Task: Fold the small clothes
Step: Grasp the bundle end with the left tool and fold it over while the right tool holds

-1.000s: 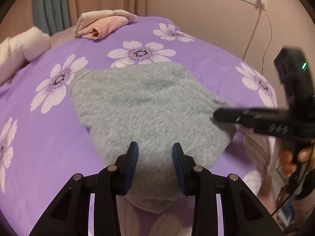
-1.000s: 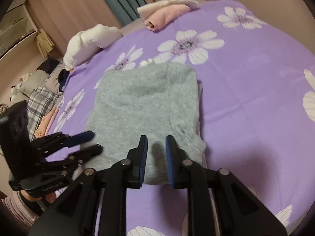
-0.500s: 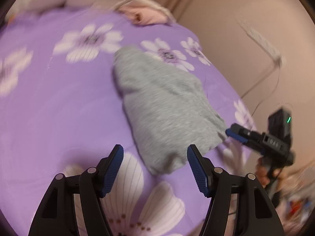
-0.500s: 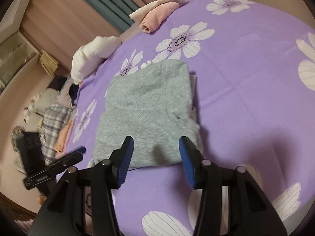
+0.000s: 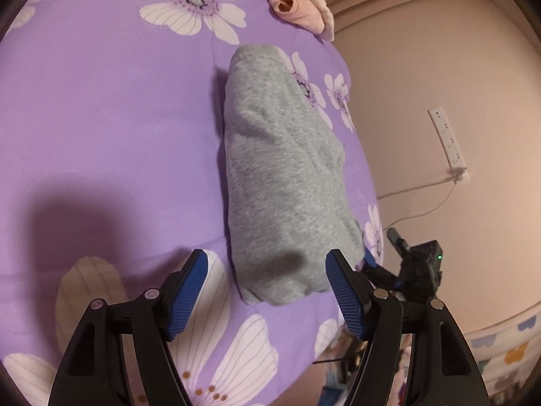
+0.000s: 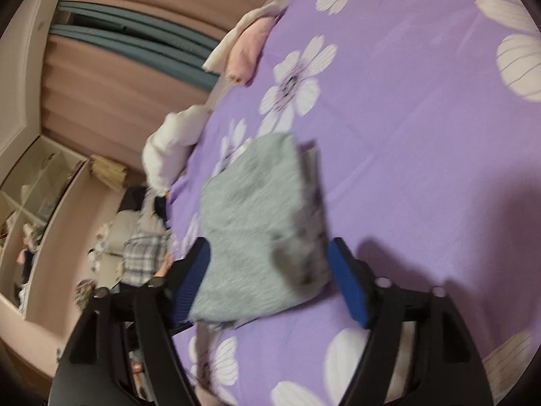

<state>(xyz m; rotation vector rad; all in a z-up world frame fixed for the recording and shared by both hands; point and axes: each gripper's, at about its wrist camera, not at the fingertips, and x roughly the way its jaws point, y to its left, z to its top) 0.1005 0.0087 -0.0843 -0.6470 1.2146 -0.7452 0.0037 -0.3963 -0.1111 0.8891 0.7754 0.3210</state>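
Grey folded garment [image 5: 280,182] lies on the purple floral bed [image 5: 101,101], long axis running near to far; left hand-held gripper [image 5: 267,291] and right hand-held gripper [image 6: 270,277] have just been opening, straddling its near end, gripping nothing.

Left gripper [image 5: 267,287]: jaws wide, just been opening, blue pads clear of cloth; near end of cloth lies ahead between fingertips, not gripped. Tilted downward.

Right gripper [image 6: 270,277]: jaws wide, just been opening; pads [image 6: 348,287] flank cloth end, pressing nothing. Tilted downward, view blurred.
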